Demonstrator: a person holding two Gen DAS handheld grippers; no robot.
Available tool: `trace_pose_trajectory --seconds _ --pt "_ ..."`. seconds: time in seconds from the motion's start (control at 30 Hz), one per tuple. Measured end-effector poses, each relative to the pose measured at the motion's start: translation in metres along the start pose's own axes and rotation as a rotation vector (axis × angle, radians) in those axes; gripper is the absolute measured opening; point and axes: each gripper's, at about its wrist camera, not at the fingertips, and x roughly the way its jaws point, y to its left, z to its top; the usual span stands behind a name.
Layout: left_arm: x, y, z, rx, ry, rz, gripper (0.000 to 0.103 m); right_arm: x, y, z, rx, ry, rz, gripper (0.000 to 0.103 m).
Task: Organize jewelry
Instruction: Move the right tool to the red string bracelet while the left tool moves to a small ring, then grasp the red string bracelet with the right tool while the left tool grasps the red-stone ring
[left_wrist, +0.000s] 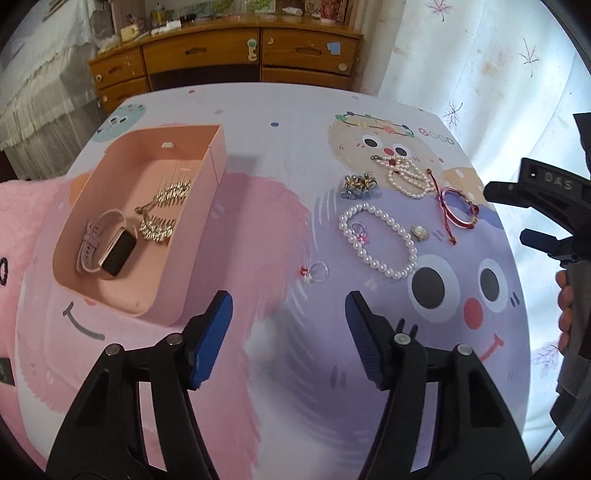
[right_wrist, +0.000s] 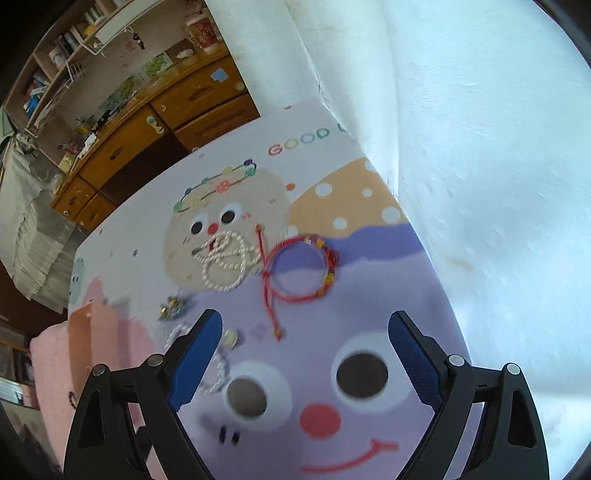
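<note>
My left tongs (left_wrist: 288, 317) gape with nothing between them; my right tongs (right_wrist: 304, 339) likewise, their left finger covering part of a blurred pearl bracelet (right_wrist: 218, 369). On the worktop (left_wrist: 280, 387) I count two pearl strands, one clear ring (left_wrist: 317, 272), one red cord bracelet (right_wrist: 299, 269) (beads too smeared to count). The pink box (left_wrist: 218, 155) holds one watch (left_wrist: 105, 245) and two rhinestone pieces.

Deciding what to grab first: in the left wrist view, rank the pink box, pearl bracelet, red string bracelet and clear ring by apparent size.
1. pink box
2. pearl bracelet
3. red string bracelet, though it lies farther from the camera, so the gap to the pearl one is unsure
4. clear ring
</note>
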Motion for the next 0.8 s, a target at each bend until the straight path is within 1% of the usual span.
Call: trace_pose_trajectory --seconds 0.07,0.13,0.23,0.3,0.43,0.53,0.63,0.7,0.8 --pt "0.006 -0.002 0.002 0.0 -0.003 0.017 0.06 0.019 0.0 0.003 -0.036 -0.002 0.003 0.093" --pt "0.014 -0.002 0.003 -0.027 0.008 0.032 0.06 0.034 0.004 0.002 -0.089 -0.012 -0.016 0.093" --pt "0.021 -0.001 0.004 -0.054 0.017 0.045 0.059 0.049 0.011 0.002 -0.151 -0.027 -0.009 0.093" --pt "0.024 -0.004 0.004 -0.038 0.018 0.067 0.059 0.058 0.017 0.002 -0.199 -0.03 -0.013 0.093" --pt "0.025 -0.01 0.0 -0.01 -0.023 0.086 0.058 0.073 0.028 -0.001 -0.307 -0.038 -0.038 0.092" --pt "0.026 -0.016 -0.001 0.012 -0.048 0.098 0.056 0.079 0.035 -0.003 -0.356 -0.063 -0.048 0.09" --pt "0.03 -0.018 -0.002 0.014 -0.045 0.102 0.056 0.079 0.036 -0.003 -0.379 -0.085 -0.053 0.084" --pt "0.033 -0.018 -0.002 0.007 -0.038 0.096 0.056 0.079 0.037 -0.003 -0.398 -0.1 -0.068 0.073" --pt "0.039 -0.019 -0.003 0.009 -0.028 0.091 0.052 0.075 0.034 -0.003 -0.407 -0.099 -0.057 0.07"
